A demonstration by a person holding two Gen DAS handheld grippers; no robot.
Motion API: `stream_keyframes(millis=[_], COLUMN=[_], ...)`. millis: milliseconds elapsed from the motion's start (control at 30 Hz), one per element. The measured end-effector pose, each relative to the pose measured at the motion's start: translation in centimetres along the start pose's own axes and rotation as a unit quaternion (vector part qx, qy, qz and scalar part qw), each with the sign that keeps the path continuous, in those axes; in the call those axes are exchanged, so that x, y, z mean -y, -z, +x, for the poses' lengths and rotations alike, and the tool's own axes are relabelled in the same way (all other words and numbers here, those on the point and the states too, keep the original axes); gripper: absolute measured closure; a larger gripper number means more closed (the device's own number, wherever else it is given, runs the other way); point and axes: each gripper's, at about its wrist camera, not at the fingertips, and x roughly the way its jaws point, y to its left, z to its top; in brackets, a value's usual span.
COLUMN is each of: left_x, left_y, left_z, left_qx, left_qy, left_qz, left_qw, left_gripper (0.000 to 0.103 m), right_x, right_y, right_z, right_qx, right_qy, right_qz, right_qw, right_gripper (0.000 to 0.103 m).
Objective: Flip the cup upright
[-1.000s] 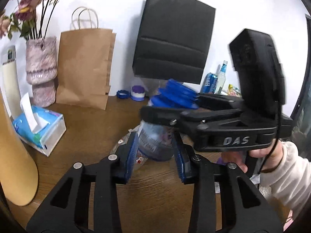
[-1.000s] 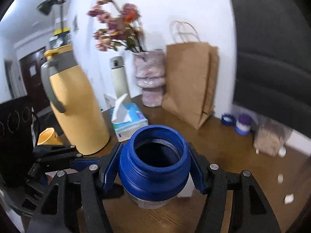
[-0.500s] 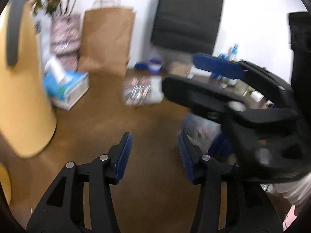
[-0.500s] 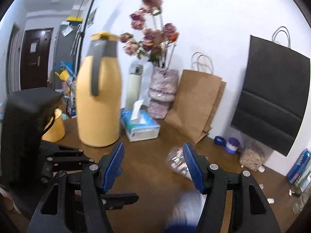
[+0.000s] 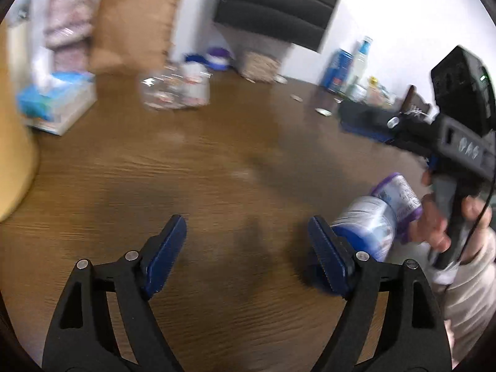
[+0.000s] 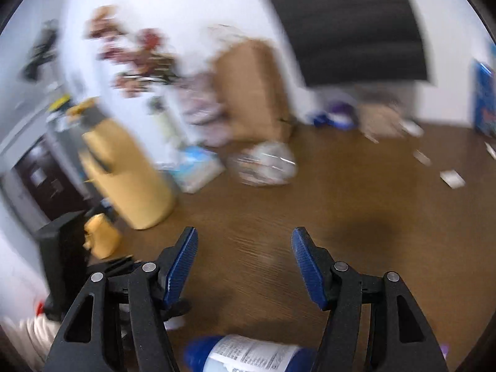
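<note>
Both grippers are now pulling back with nothing between their fingers — a second ago the right gripper (image 6: 245, 266) was clamped on the blue cup (image 5: 369, 231), and the left gripper (image 5: 248, 248) was closing in on it. That cup is now lying on the counter (image 5: 217, 170) at the lower right of the left wrist view, on its side by the look of it, blue end toward the camera, just behind the left gripper's right-hand pad. From the right wrist view it is showing at the very bottom edge, below and nearer than the blue pads, white label facing up.

Left gripper's fingers are standing wide apart over bare wood, gripping nothing. Right gripper's fingers are also spread wide, nothing held — the person's right hand (image 5: 446, 226) is wrapping its handle, off to the right above the cup.

Everything is smearing with motion blur. Farther back, a clear bag of small items (image 5: 175, 88) is sitting mid-counter, a tissue box (image 5: 55, 105) to its left, a brown paper bag (image 5: 136, 21) against the wall, and a yellow jug (image 6: 124, 167) standing at the left of the right wrist view.
</note>
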Motion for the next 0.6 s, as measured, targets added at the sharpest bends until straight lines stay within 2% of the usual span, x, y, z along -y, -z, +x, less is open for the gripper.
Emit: stream_keyframes(millis=[100, 133, 167, 200, 267, 300, 333, 433, 500, 567, 600], left_x=[3.2, 4.4, 6.4, 7.8, 10.0, 10.5, 10.6, 9.0, 6.9, 4.2, 3.6], left_y=[-0.3, -0.4, -0.5, -0.3, 0.3, 0.8, 1.0, 0.9, 0.6, 0.6, 0.7], left_z=[1.0, 1.4, 2.2, 3.0, 4.9, 5.6, 5.9, 4.7, 3.4, 2.0, 1.4], left_qx=[-0.009, -0.01, -0.019, -0.029, -0.058, -0.075, -0.082, -0.065, -0.042, -0.02, -0.007], left_qy=[0.064, 0.075, 0.082, 0.077, 0.037, 0.021, 0.017, 0.019, 0.001, -0.007, -0.002], left_qz=[0.018, 0.032, 0.067, 0.1, 0.147, 0.155, 0.153, 0.099, 0.035, -0.038, -0.056], left_qw=[0.9978, 0.9966, 0.9942, 0.9916, 0.9867, 0.9849, 0.9846, 0.9927, 0.9985, 0.9991, 0.9984], left_gripper=[0.023, 0.017, 0.016, 0.016, 0.026, 0.038, 0.042, 0.042, 0.042, 0.042, 0.042], right_x=[0.0, 0.1, 0.4, 0.8, 1.9, 2.4, 2.8, 3.1, 2.8, 2.4, 2.3], right_y=[1.4, 1.9, 2.1, 2.3, 2.6, 2.6, 2.8, 3.3, 3.8, 4.4, 4.6], right_z=[-1.3, -2.1, -2.6, -3.1, -4.2, -4.6, -4.9, -5.6, -5.7, -5.5, -5.3], right_qx=[-0.019, -0.016, -0.014, -0.012, -0.004, -0.002, -0.001, 0.001, -0.002, -0.006, -0.007], right_qy=[0.016, 0.027, 0.035, 0.043, 0.054, 0.057, 0.059, 0.057, 0.043, 0.017, 0.002], right_qz=[-0.029, -0.039, -0.043, -0.043, -0.026, -0.02, -0.014, -0.014, -0.008, 0.006, 0.017], right_qw=[0.999, 0.999, 0.998, 0.998, 0.998, 0.998, 0.998, 0.998, 0.999, 1.0, 1.0], right_gripper=[0.035, 0.035, 0.035, 0.035, 0.035, 0.035, 0.035, 0.035, 0.035, 0.035, 0.033])
